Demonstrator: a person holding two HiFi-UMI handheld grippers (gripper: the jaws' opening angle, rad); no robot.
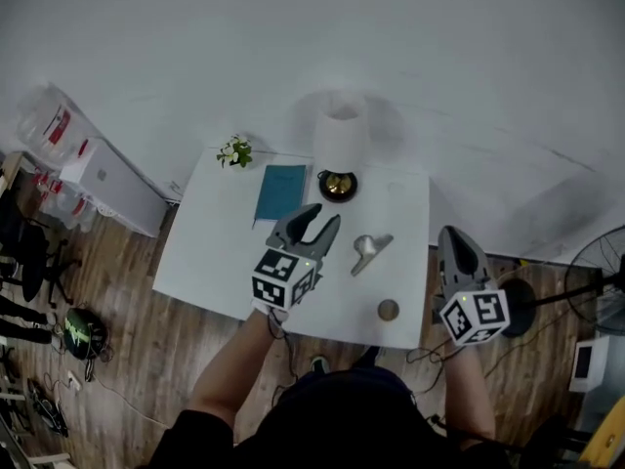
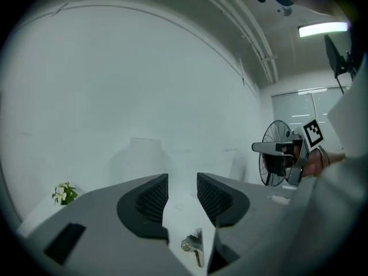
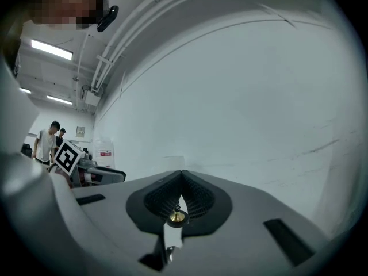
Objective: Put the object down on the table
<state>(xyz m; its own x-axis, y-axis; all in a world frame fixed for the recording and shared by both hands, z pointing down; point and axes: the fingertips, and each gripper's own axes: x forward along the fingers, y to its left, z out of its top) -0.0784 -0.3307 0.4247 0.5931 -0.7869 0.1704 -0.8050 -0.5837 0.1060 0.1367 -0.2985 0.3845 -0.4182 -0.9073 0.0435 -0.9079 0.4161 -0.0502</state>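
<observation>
A silver metal scoop (image 1: 369,250) lies on the white table (image 1: 210,262), right of centre. My left gripper (image 1: 325,216) hovers just left of it, jaws open and empty. In the left gripper view the scoop (image 2: 194,246) shows low down, behind the open left gripper (image 2: 182,183). My right gripper (image 1: 452,233) hangs off the table's right edge, shut, with nothing seen between its pads. In the right gripper view the right gripper (image 3: 182,174) has its tips touching, and a brass bell (image 3: 176,215) shows small in the slot below them.
At the back of the table stand a small plant (image 1: 235,151), a teal book (image 1: 281,192), a white cylinder (image 1: 341,135) and the brass bell (image 1: 338,186) on its dark base. A small round brown disc (image 1: 388,310) lies near the front edge. A fan (image 1: 598,262) stands on the floor to the right.
</observation>
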